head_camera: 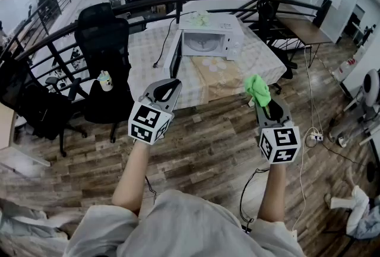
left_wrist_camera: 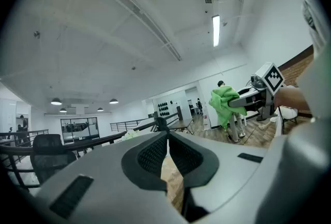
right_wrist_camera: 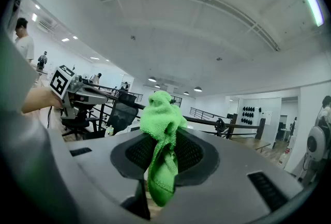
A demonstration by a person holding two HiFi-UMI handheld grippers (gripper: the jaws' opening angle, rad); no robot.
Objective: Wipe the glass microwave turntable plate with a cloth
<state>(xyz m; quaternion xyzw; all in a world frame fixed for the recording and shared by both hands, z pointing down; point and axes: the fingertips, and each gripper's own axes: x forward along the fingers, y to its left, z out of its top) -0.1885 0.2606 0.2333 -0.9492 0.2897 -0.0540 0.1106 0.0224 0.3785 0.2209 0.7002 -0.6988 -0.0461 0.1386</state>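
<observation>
The right gripper (right_wrist_camera: 164, 140) was clenched on a bunched green cloth (right_wrist_camera: 161, 114), most of it poking up above the jaws and a tail hanging below. The left gripper (left_wrist_camera: 167, 134) was pressed shut with nothing between its pads. The 2 grippers were held up over the wooden floor (head_camera: 208, 131), well short of the table (head_camera: 261, 60), where the white microwave (head_camera: 214, 42) stood with its door (head_camera: 176, 55) swung open. The glass turntable plate could not be made out from here; it was probably inside the open cavity. The step in hand looked like the approach, so none of the wiping was done. To do it well, the person would need to close on the table and part the left jaws to steady or lift the plate by its rim. A broad fold of cloth laid flat on the glass would serve better than the tight wad. Glass is slick, so a gentle but sure hold on the edge would matter
</observation>
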